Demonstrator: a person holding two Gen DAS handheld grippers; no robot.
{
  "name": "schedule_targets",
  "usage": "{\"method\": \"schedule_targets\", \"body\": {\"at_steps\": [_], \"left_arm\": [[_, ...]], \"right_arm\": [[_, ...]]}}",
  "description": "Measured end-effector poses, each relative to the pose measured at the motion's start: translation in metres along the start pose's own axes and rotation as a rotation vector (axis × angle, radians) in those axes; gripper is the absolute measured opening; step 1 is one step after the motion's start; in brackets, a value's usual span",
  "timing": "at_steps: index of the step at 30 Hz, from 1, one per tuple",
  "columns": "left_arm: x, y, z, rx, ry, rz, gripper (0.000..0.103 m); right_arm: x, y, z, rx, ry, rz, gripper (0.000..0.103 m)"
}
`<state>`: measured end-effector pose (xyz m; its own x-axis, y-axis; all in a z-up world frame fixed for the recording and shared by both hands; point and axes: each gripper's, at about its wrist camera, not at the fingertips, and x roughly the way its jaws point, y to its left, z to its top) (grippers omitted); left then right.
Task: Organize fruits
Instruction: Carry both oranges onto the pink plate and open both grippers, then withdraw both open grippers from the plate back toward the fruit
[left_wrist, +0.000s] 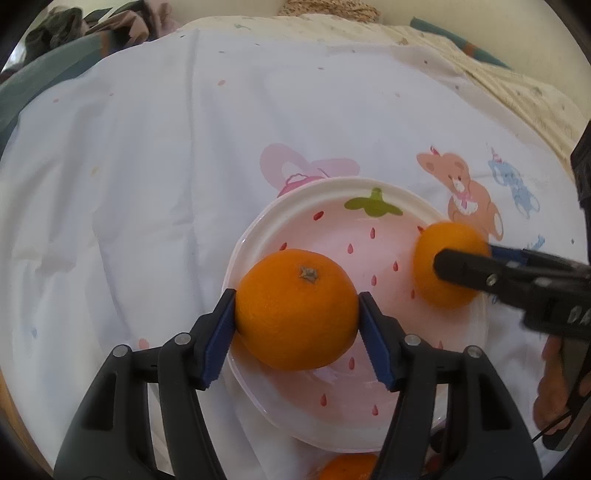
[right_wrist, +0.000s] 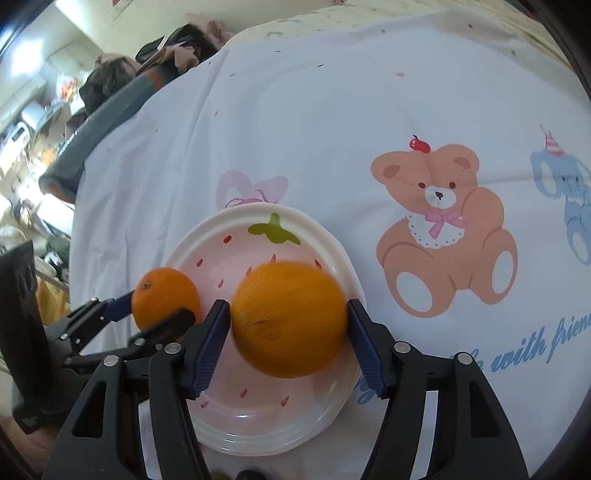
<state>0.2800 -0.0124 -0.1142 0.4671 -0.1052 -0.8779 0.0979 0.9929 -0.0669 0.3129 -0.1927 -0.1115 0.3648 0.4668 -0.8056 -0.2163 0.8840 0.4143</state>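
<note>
A pink strawberry-pattern plate (left_wrist: 369, 406) (right_wrist: 258, 424) lies on a white cartoon cloth. My left gripper (left_wrist: 297, 314) is shut on an orange (left_wrist: 295, 310), stem up, held just above the plate's left side; the same gripper (right_wrist: 159, 314) and orange (right_wrist: 164, 295) show at the left of the right wrist view. My right gripper (right_wrist: 288, 325) is shut on a second orange (right_wrist: 288, 321), slightly blurred, over the plate's right part; this gripper (left_wrist: 461, 254) and its orange (left_wrist: 443, 266) show in the left wrist view.
A third orange (left_wrist: 347, 467) peeks at the bottom edge below the plate. The white cloth (right_wrist: 332, 110) with a bear print (right_wrist: 443, 229) covers the surface. Dark clothes and a bag (right_wrist: 110, 110) lie at the far left edge.
</note>
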Motion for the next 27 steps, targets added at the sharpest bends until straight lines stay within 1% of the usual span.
{"method": "schedule_targets", "body": {"at_steps": [1,2,3,4,5,7,10,16,22,24,27], "left_arm": [[0.002,-0.001,0.000,0.004,0.008,-0.004,0.063],[0.001,-0.001,0.000,0.002,0.010,0.000,0.071],[-0.003,-0.001,-0.001,-0.004,-0.003,0.009,0.076],[-0.007,0.000,-0.002,-0.010,-0.016,0.013,0.083],[-0.014,0.002,-0.002,-0.020,-0.032,0.010,0.087],[-0.022,0.005,-0.003,-0.027,-0.038,0.003,0.087],[-0.035,0.008,-0.005,-0.034,-0.051,0.015,0.087],[-0.065,0.012,-0.009,-0.062,-0.084,0.017,0.087],[-0.100,0.001,-0.020,-0.022,-0.142,0.024,0.087],[-0.109,-0.004,-0.024,-0.007,-0.150,0.012,0.087],[-0.125,-0.010,-0.033,0.006,-0.157,0.017,0.087]], "right_arm": [[-0.003,-0.002,0.000,0.008,-0.009,0.009,0.081],[-0.007,-0.003,0.000,0.015,-0.021,0.015,0.084],[-0.013,-0.002,0.002,0.017,-0.039,0.020,0.085],[-0.017,-0.002,0.002,0.015,-0.049,0.023,0.085],[-0.021,-0.001,0.002,0.013,-0.057,0.026,0.085],[-0.030,0.000,0.003,0.011,-0.064,0.024,0.085],[-0.042,0.005,0.001,0.005,-0.074,0.019,0.086],[-0.060,0.018,-0.003,-0.008,-0.071,0.004,0.086],[-0.089,0.035,-0.025,-0.052,-0.070,-0.027,0.086],[-0.098,0.039,-0.034,-0.057,-0.072,-0.029,0.086],[-0.112,0.043,-0.046,-0.067,-0.064,-0.035,0.086]]}}
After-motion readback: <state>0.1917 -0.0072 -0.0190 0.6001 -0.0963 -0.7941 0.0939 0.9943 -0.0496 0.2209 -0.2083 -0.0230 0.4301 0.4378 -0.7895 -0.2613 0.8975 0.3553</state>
